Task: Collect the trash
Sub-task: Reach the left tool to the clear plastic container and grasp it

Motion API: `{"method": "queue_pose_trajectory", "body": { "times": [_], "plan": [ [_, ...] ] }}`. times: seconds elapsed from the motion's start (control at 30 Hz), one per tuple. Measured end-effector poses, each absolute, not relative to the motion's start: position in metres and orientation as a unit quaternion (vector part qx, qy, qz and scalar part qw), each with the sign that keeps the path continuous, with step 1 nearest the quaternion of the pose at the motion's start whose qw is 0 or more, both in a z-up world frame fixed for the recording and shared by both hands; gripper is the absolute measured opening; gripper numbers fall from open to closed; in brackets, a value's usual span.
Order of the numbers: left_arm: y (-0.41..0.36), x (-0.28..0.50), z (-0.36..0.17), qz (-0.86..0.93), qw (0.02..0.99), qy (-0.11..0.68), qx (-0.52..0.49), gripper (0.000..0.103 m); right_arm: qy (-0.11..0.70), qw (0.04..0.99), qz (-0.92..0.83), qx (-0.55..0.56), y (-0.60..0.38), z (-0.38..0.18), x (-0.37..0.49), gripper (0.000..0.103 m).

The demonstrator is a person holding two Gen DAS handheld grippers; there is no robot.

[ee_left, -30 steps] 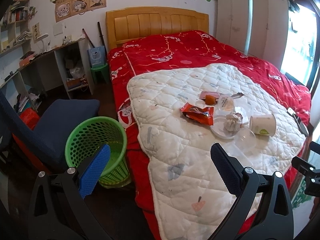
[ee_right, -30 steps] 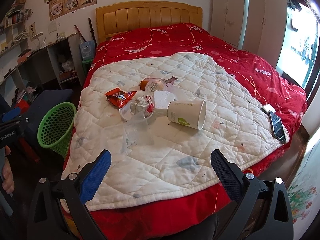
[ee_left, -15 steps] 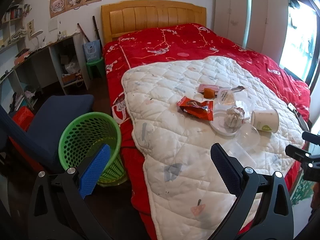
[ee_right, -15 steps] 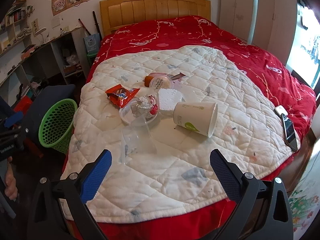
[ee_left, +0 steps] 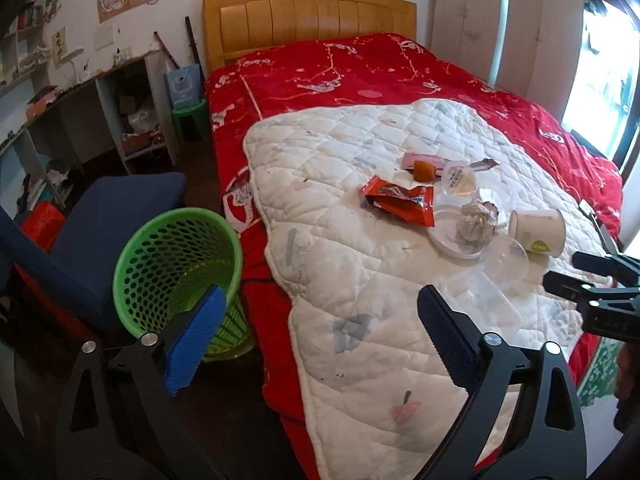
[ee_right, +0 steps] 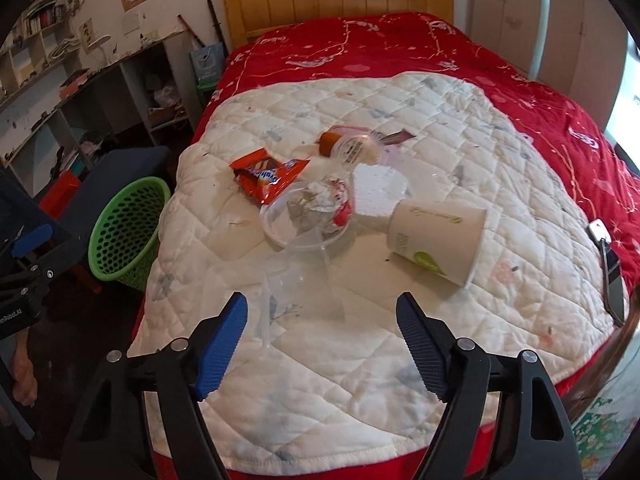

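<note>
Two grippers over a littered bed

You held the right gripper (ee_right: 322, 316) above a clear plastic cup (ee_right: 298, 280) on the white quilt (ee_right: 460, 132), its fingers just narrowing, gripping nothing. Your left gripper (ee_left: 320, 322) gaped empty near the green basket (ee_left: 176, 276).

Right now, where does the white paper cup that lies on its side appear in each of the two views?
Left wrist view: the white paper cup lies far right on the white quilted pad, right of the crumpled paper.
Right wrist view: the cup lies right of centre, mouth toward the lower right.
Shared landmark: the green plastic mesh basket on the floor left of the bed.
</note>
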State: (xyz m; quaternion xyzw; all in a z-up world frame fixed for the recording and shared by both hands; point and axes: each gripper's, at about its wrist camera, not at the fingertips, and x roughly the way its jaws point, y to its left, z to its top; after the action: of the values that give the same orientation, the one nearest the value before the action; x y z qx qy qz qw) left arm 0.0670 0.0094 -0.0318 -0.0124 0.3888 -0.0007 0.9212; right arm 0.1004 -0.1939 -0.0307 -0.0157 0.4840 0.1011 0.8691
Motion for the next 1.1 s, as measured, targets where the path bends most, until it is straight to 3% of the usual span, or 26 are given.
{"method": "queue_pose_trajectory", "body": {
  "times": [0.3, 0.47, 1.0, 1.1],
  "plan": [
    [0.009, 0.071, -0.046, -0.029, 0.912, 0.409, -0.022, 0.083, 0.499, 0.859, 0.115, -0.011, -0.183, -0.047, 0.126, 0.065],
    [0.002, 0.072, -0.054, -0.057, 0.903, 0.424, -0.034, 0.069, 0.513, 0.850, 0.116, -0.018, -0.184, -0.059, 0.134, 0.056],
    [-0.068, 0.096, -0.091, -0.171, 0.844, 0.501, -0.086, 0.047, 0.510, 0.855, 0.091, -0.011, -0.220, -0.061, 0.118, 0.056],
    [-0.073, 0.104, -0.101, -0.178, 0.831, 0.518, -0.093, 0.040, 0.509, 0.856, 0.089, -0.013, -0.222, -0.062, 0.114, 0.060]
  ]
}}
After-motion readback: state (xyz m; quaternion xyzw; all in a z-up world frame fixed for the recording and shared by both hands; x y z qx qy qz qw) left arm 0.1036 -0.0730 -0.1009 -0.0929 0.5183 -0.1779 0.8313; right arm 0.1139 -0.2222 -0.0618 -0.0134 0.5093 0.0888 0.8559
